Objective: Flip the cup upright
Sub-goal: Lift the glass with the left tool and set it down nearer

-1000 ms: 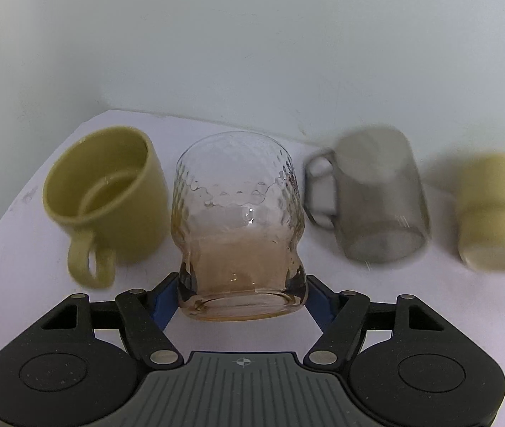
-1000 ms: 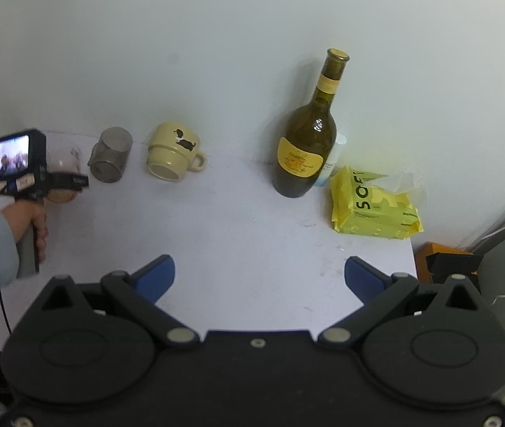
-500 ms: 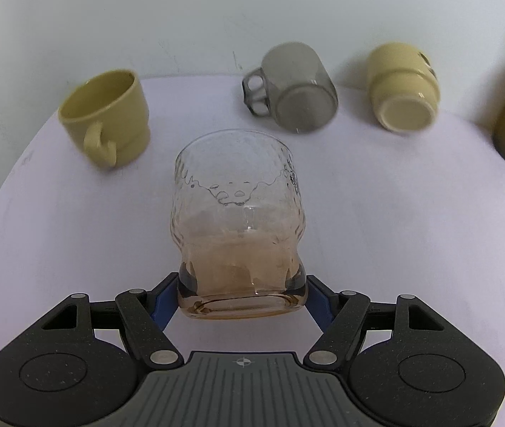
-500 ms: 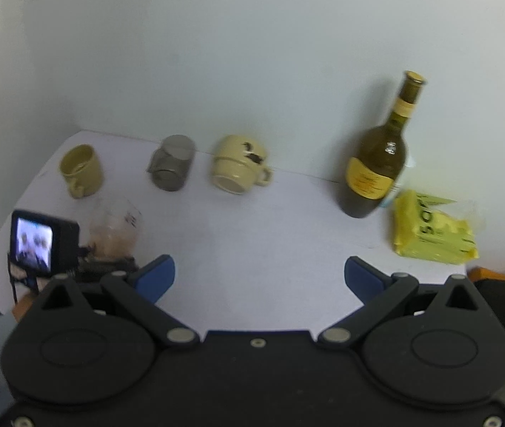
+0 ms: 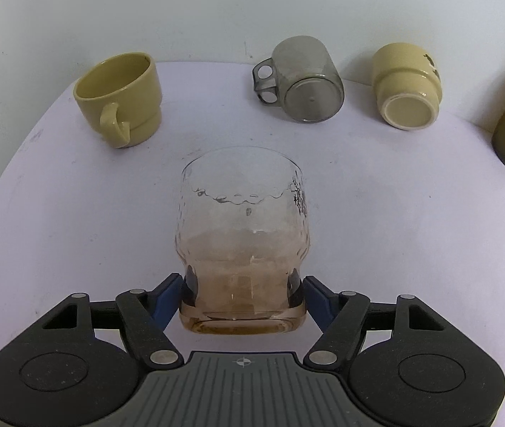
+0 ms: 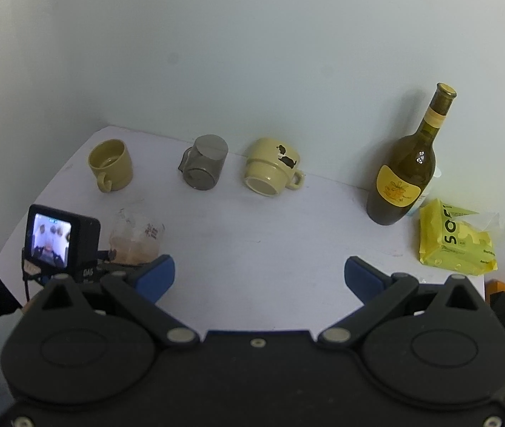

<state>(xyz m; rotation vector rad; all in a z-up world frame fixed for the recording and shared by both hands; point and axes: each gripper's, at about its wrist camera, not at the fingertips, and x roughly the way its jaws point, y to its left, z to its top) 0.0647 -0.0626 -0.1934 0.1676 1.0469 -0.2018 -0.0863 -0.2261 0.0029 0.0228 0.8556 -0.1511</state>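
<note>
My left gripper (image 5: 241,299) is shut on the base of a clear amber-tinted glass (image 5: 241,242), mouth pointing away over the white table (image 5: 377,249); it also shows in the right wrist view (image 6: 135,238). A yellow cup (image 5: 120,98) stands upright at the back left. A grey glass mug (image 5: 302,78) and a cream mug (image 5: 407,87) lie on their sides at the back, bottoms toward me. My right gripper (image 6: 259,274) is open and empty above the table's near side.
A dark wine bottle (image 6: 405,174) stands at the back right, with a yellow wipes pack (image 6: 455,238) beside it. The wall runs close behind the cups. The table's left edge (image 6: 10,249) is near the left gripper.
My left gripper has pulled back from the row of cups with the glass in it and now looks down at the table. The right gripper's view has shifted back and left.
</note>
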